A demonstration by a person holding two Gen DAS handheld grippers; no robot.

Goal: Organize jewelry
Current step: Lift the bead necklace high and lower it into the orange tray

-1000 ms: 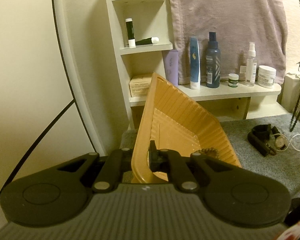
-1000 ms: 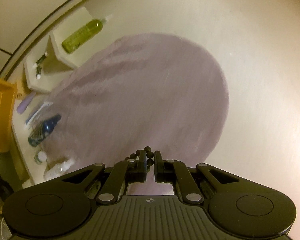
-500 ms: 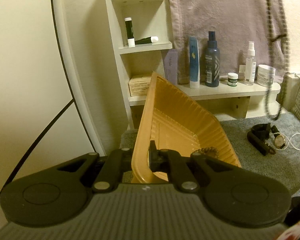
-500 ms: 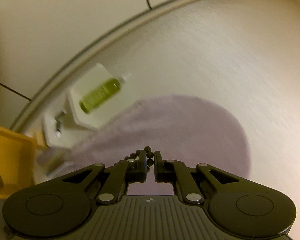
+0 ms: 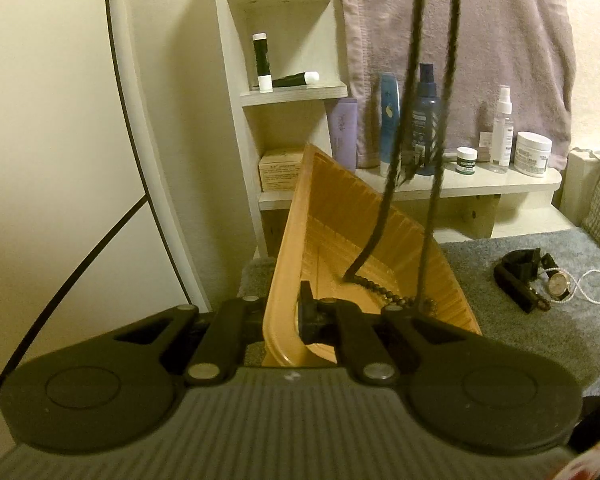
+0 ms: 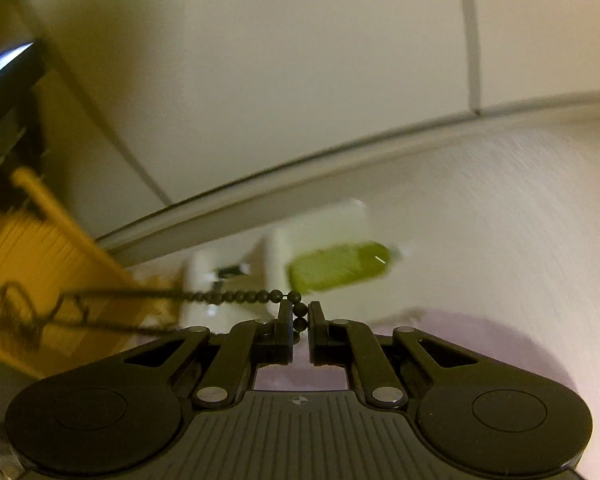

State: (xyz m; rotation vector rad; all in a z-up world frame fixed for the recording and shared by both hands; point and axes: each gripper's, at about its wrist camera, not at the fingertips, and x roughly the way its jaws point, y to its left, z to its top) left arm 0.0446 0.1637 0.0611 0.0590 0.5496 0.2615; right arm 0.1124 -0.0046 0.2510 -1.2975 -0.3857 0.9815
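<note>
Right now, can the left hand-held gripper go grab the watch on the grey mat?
Probably not yet. The left hand-held gripper is shut on the rim of the orange tray, holding it tilted. The watch lies in the open on the mat with nothing covering it, but the tray must be let go first.

Orange ribbed tray [image 5: 352,216] is tilted up on its side, one rim clamped. Black beaded necklace [image 5: 380,292] is hung in two strands from above, its lower end draped onto the tray floor; its top beads [image 6: 298,312] are pinched. Black strap [image 5: 516,276], gold watch [image 5: 558,289] and thin white cord [image 5: 596,292] are left on the grey mat [image 5: 500,344], right of the tray.
</note>
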